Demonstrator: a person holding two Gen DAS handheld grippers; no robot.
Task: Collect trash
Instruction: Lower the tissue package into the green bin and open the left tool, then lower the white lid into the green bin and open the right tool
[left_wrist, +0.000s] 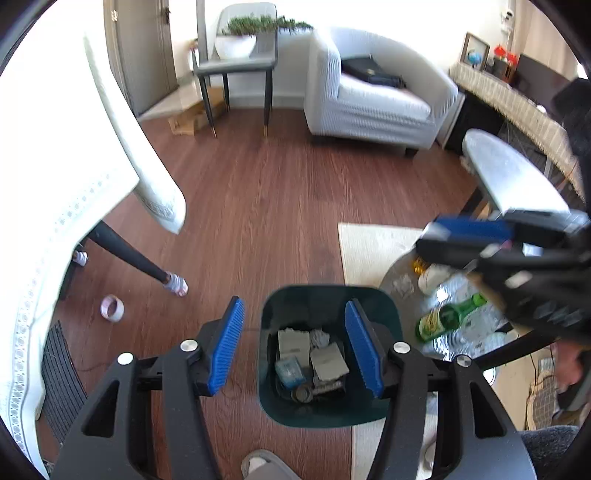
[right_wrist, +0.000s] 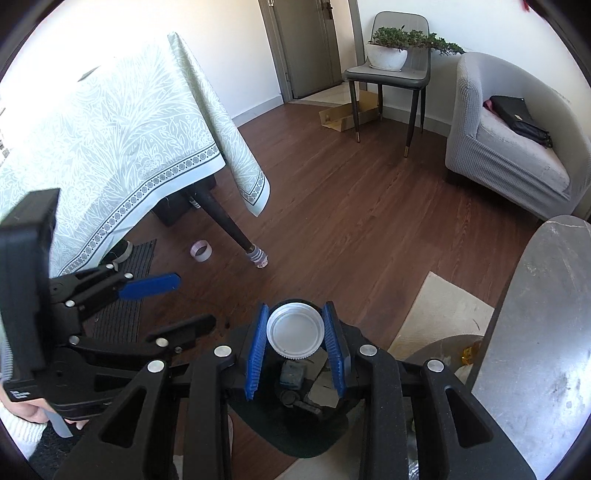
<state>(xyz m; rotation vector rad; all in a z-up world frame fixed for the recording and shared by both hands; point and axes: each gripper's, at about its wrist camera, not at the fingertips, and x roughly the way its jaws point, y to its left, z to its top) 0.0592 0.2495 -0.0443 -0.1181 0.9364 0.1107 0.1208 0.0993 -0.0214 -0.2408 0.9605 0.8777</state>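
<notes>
A dark green trash bin (left_wrist: 386, 314) stands on the wood floor, holding paper scraps, a blue packet and a dark round piece. My left gripper (left_wrist: 295, 347) hangs open above the bin with nothing between its blue pads. My right gripper (right_wrist: 297, 343) is shut on a white round plastic lid (right_wrist: 295, 334), held over the bin (right_wrist: 295, 432). In the left wrist view the right gripper (left_wrist: 480, 240) shows blurred at the right edge, above a low round table (left_wrist: 461, 343). On that table lie a green bottle (left_wrist: 448, 317), a white cup (left_wrist: 434, 278) and crumpled clear plastic.
A table with a pale patterned cloth (right_wrist: 122, 147) and a dark leg (right_wrist: 229, 225) stands to the left. A tape roll (right_wrist: 200, 251) lies on the floor near a dark mat (right_wrist: 125, 295). A grey armchair (right_wrist: 517, 147), a chair with a plant (right_wrist: 391, 66), a cream rug (right_wrist: 439, 317) and a slipper (left_wrist: 262, 465) surround the bin.
</notes>
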